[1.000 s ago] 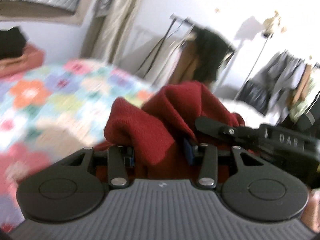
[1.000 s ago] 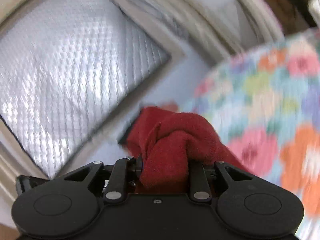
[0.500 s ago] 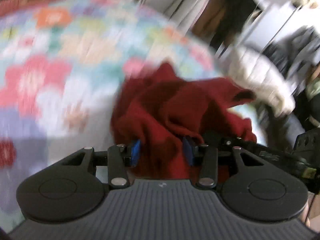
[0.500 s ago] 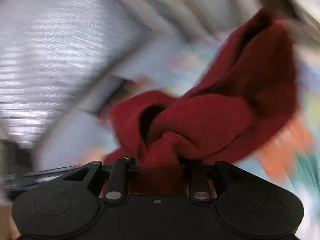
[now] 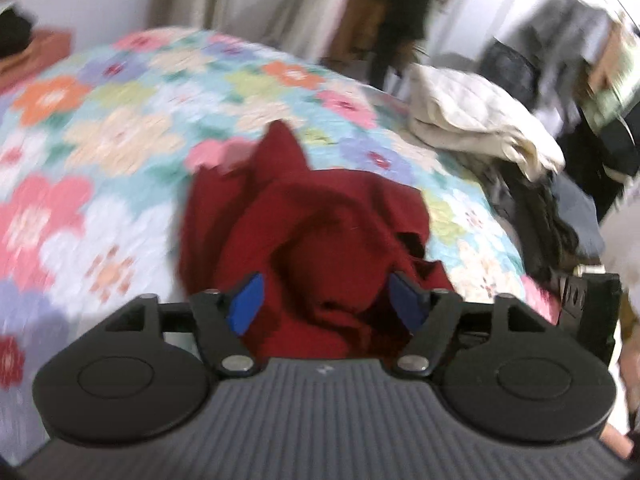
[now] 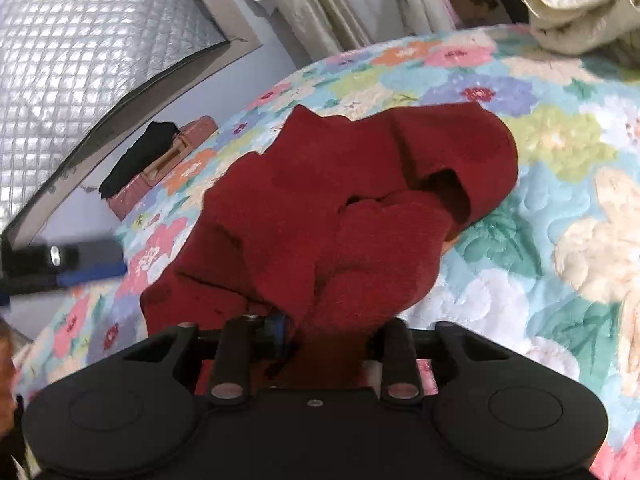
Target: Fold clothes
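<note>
A dark red knit garment [image 5: 312, 220] lies bunched on the flowered quilt [image 5: 120, 128]. My left gripper [image 5: 326, 300] is open; its blue pads [image 5: 246, 302] stand wide apart with red cloth loose between them. In the right wrist view the same red garment [image 6: 340, 208] is heaped on the quilt [image 6: 540, 208] in front of me. My right gripper [image 6: 320, 332] is shut on a fold of it; the fingertips are buried in the cloth. The left gripper also shows at the left edge of the right wrist view [image 6: 60, 264].
A cream folded garment [image 5: 480, 120] lies on a dark clothes pile [image 5: 532, 208] at the bed's right edge. Hanging clothes [image 5: 396, 12] stand behind the bed. A black item on a pink box [image 6: 148, 160] sits by the wall. A quilted silver panel [image 6: 80, 40] covers the window.
The red garment came down from the air onto the quilt. My left gripper opened and let the cloth go. My right gripper stayed shut on it.
</note>
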`<state>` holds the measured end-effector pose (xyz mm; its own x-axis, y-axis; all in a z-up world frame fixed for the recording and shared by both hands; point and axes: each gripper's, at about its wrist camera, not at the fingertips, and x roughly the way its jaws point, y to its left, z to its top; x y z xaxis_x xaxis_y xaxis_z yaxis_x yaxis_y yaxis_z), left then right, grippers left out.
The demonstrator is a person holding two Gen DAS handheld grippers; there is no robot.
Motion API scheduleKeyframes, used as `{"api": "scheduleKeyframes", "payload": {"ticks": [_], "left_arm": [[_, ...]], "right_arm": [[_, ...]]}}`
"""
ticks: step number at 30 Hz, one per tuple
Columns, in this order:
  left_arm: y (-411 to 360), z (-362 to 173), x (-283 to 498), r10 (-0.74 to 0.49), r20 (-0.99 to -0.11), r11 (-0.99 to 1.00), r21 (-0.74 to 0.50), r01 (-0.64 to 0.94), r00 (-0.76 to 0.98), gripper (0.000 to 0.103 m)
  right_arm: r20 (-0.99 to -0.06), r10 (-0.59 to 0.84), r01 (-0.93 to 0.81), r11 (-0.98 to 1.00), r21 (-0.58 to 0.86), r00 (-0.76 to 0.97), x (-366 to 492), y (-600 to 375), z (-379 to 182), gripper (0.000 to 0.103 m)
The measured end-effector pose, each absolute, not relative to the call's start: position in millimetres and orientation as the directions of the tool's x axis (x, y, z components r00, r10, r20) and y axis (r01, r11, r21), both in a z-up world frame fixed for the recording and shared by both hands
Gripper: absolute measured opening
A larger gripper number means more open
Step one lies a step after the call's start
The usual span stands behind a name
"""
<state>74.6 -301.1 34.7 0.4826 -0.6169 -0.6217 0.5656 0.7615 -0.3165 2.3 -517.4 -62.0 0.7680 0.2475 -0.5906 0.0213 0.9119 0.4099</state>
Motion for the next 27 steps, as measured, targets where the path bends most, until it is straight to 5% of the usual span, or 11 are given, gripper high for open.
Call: {"api": "scheduleKeyframes", "payload": {"ticks": [5,9,10,12,15,20,27], "left_arm": [[-347,20,80,-0.572,-0.666,0.740,-0.168,0.652,0.478,0.089],[-368,0,90,-0.574,-0.708,0.703,-0.171,0.690,0.410,0.095],[-370,-2,92,-0.566,-0.712,0.714,-0.171,0.679,0.415,0.091],[-373,-6,97,-0.548,-0.720,0.734,-0.170,0.657,0.426,0.039],[-367,-5,106,-0.539,-0.718,0.766,-0.200,0.611,0.441,0.013],[-324,32,102,-0.417,-0.633,0.864,-0.053,0.500,0.652,0.009],[-206,43,111,-0.260,-0.579,0.965,-0.190,0.182,0.773,0.008]], "right_arm": [[-0.584,0.268,-0.031,0.923,0.383,0.767,1,-527,-56,0.025],[-0.571,0.309,-0.048,0.904,0.425,0.760,-6,-544,-57,0.030],[-0.568,0.316,-0.051,0.900,0.433,0.760,-9,-548,-58,0.030],[-0.572,0.318,-0.050,0.899,0.434,0.756,-12,-554,-60,0.034],[-0.590,0.306,-0.032,0.903,0.428,0.747,-15,-559,-64,0.040],[-0.622,0.276,0.007,0.911,0.412,0.732,-9,-561,-76,0.041],[-0.630,0.256,0.073,0.891,0.447,0.733,-6,-560,-79,0.042]]}}
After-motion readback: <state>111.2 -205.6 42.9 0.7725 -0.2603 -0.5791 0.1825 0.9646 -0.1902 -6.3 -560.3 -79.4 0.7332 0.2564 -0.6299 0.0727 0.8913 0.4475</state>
